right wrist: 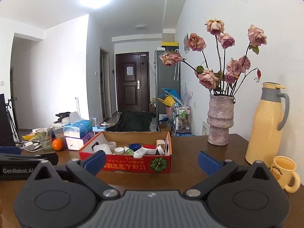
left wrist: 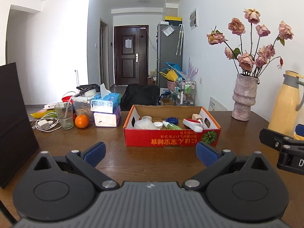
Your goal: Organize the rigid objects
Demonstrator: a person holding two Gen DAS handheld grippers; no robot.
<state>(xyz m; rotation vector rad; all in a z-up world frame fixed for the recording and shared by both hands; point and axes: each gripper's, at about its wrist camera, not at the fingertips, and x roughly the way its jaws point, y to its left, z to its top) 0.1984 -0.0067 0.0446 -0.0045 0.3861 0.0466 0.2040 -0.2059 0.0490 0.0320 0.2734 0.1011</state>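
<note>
Both tools empty, jaws spread wide: left gripper [left wrist: 151, 154] low centre of its view, right gripper [right wrist: 151, 160] likewise, each hovering over bare table [left wrist: 148, 163] short of the box [left wrist: 171, 138]. The box sits mid-frame in the left view and centre-left in the right view, open top, small rigid items loose inside. Expect all of them to be light. The spray bottle [left wrist: 172, 126] lies on its side, smooth and round, so it may roll or slip; pinch it across the body near the middle, not the cap. The red-and-white piece [left wrist: 192, 124] at the right of the box looks like hard plastic, stiff; take it across its narrow width. The blue lid [left wrist: 172, 120] and white cap [left wrist: 158, 124] are flat and low, so you will probably have to catch an edge. The cardboard walls flex; come in from above and stay off them. The vase [right wrist: 220, 119], jug [right wrist: 266, 125] and mug [right wrist: 285, 172] stand upper right to lower right in the right view, breakable; give them room.
</note>
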